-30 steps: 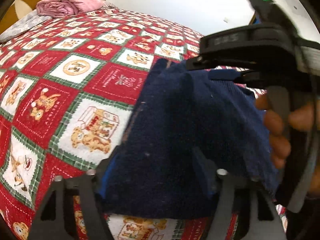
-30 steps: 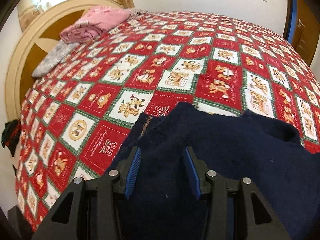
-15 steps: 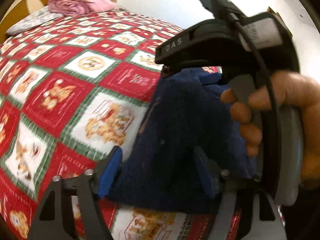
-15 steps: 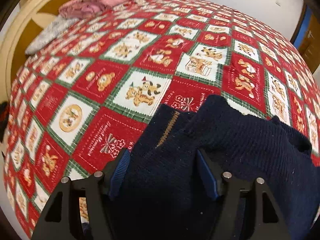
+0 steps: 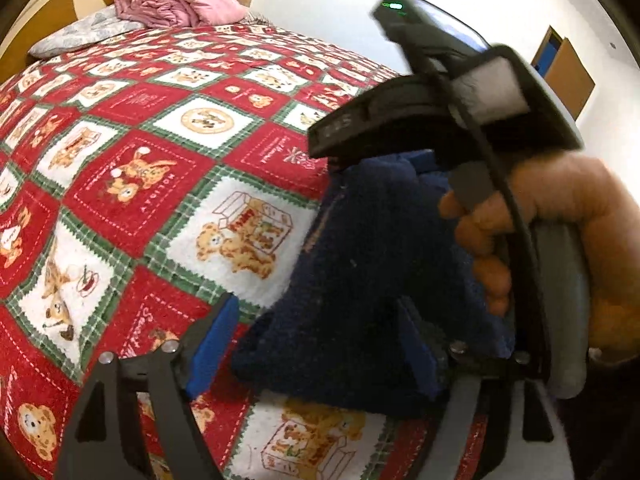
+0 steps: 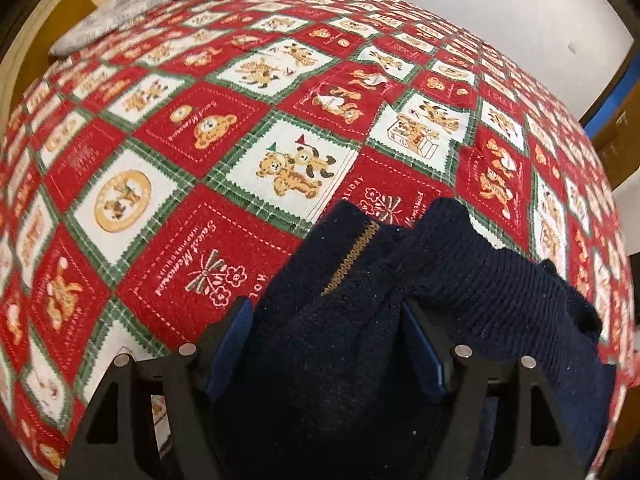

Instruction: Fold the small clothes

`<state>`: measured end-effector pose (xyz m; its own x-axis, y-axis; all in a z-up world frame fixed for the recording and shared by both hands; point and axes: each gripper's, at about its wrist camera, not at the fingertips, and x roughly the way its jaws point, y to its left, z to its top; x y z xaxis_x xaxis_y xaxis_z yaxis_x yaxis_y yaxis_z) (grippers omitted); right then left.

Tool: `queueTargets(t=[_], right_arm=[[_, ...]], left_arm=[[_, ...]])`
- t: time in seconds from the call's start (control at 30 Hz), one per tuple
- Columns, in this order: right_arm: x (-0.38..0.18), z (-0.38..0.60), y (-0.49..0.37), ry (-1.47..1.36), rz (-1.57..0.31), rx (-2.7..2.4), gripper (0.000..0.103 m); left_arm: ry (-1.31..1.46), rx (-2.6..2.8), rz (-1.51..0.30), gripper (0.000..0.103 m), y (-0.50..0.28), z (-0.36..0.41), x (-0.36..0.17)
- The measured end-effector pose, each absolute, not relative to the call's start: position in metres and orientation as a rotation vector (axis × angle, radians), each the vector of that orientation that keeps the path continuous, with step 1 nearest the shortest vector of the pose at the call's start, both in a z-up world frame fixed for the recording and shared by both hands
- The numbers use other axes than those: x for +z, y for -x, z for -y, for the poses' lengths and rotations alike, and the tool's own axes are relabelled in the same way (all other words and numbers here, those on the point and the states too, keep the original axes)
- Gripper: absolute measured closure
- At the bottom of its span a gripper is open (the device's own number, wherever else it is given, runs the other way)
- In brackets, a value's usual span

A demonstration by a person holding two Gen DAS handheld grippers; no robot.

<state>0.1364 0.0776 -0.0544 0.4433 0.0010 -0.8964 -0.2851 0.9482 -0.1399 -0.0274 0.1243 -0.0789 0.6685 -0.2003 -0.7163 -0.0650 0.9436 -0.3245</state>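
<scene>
Both tongs are letting go of the dark blue knit garment (image 6: 400, 320), which lies bunched on the bed's red patchwork quilt (image 6: 200, 140). My left tongs (image 5: 316, 344) are opening, the blue pads standing clear on either side of the near corner of the cloth; nothing presses on it. My right tongs (image 6: 328, 344) are opening as well, straddling a thick fold of the same garment, pads wide and not pinching (the knit bulges up between them, but I judge it is loose). From the left wrist view I see the right device and the hand (image 5: 560, 240) that carries it, close over the far side of the garment.

So I judge the step in hand is the release after laying a fold down. The garment looks doubled over, with a tan stitched seam (image 6: 352, 256) showing on top and a ribbed edge to the right, but it is rumpled, not flat, so the fold is hardly finished.

Next I would lift both tongs straight off without dragging the knit, then look for a fresh edge to pinch for the second fold. That calls for a clean pinch on one layer pair only, since this thick fabric could snag a pad. A pink folded cloth (image 5: 176, 0) and a grey pillow (image 5: 80, 32) sit well apart at the headboard.
</scene>
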Motion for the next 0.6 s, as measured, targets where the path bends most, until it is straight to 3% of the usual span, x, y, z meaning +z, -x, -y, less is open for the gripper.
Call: queueTargets(t=[0.2,0.3,0.43,0.47,0.53,0.6], right_arm=[[-0.035,-0.072,-0.132,0.184,-1.092,0.203,0.028],[-0.034,-0.09,-0.132,0.27,-1.085,0.232,0.028],[-0.059,-0.106,-0.133,0.432,-1.11,0.174,0.031],[-0.061,-0.107,-0.13,0.45,-1.09,0.177,0.036],[-0.057,-0.102,-0.129,0.461,-1.07,0.164,0.059],[-0.052,-0.095,-0.131,0.452,-1.071,0.188,0.077]], left_arm=[[0.372,-0.065,-0.834,0.016,0.033,-0.132,-0.08],[0.367,-0.076,-0.833,0.006,0.034,-0.127,-0.081],[0.321,-0.102,-0.85,0.006,0.033,-0.12,-0.083],[0.324,-0.105,-0.848,0.01,0.033,-0.12,-0.083],[0.332,-0.108,-0.837,0.026,0.036,-0.122,-0.081],[0.347,-0.151,-0.835,0.059,0.037,-0.121,-0.078]])
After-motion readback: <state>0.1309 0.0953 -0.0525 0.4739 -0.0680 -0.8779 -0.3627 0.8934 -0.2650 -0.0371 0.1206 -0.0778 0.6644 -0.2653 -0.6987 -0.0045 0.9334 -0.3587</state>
